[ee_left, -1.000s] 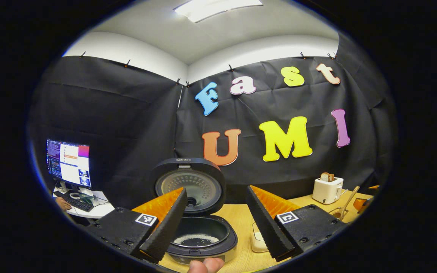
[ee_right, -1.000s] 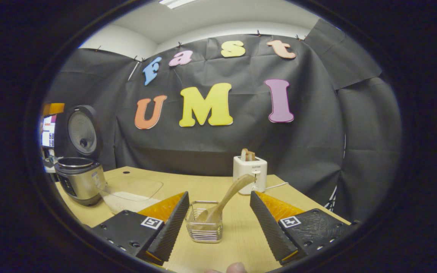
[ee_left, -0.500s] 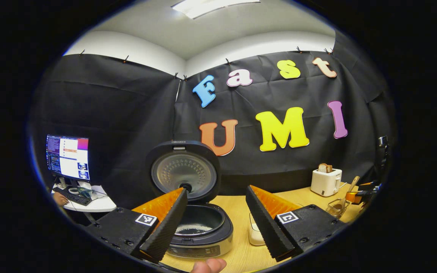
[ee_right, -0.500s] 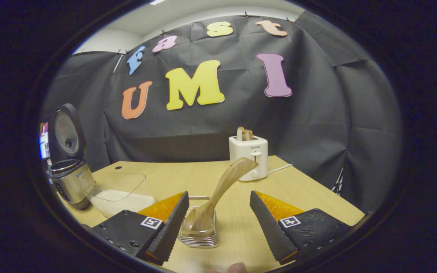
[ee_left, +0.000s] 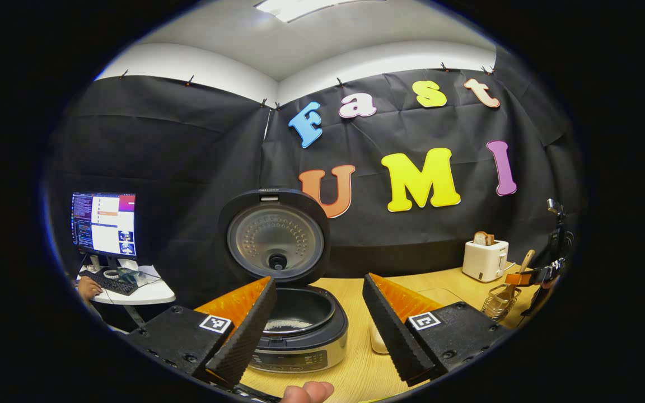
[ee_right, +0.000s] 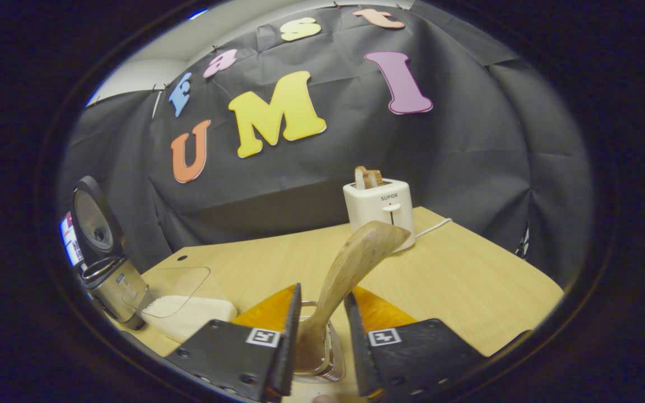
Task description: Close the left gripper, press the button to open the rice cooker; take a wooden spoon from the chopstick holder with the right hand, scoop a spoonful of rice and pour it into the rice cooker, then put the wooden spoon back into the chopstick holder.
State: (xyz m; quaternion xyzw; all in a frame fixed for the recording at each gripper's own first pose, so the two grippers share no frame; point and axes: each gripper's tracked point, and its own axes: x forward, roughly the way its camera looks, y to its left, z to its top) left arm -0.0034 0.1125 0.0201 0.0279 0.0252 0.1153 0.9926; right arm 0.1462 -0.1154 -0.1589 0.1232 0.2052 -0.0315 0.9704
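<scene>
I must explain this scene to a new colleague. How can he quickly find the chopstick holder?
Start at the white toaster at the wooden table's back edge. In front of it stands the chopstick holder, a small wire basket holding a wooden spoon, between the right gripper fingers.

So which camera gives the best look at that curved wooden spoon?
The right gripper view: the curved wooden spoon rises large and close between that gripper's fingers. The left gripper view shows it far off, small, at the table's right edge.

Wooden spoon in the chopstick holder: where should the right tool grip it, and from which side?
Grip the wooden spoon on its lower handle, just above the chopstick holder rim, coming from above with a finger on each side. The handle leans up and away, clear of the wire, and the right tool already straddles it.
</scene>
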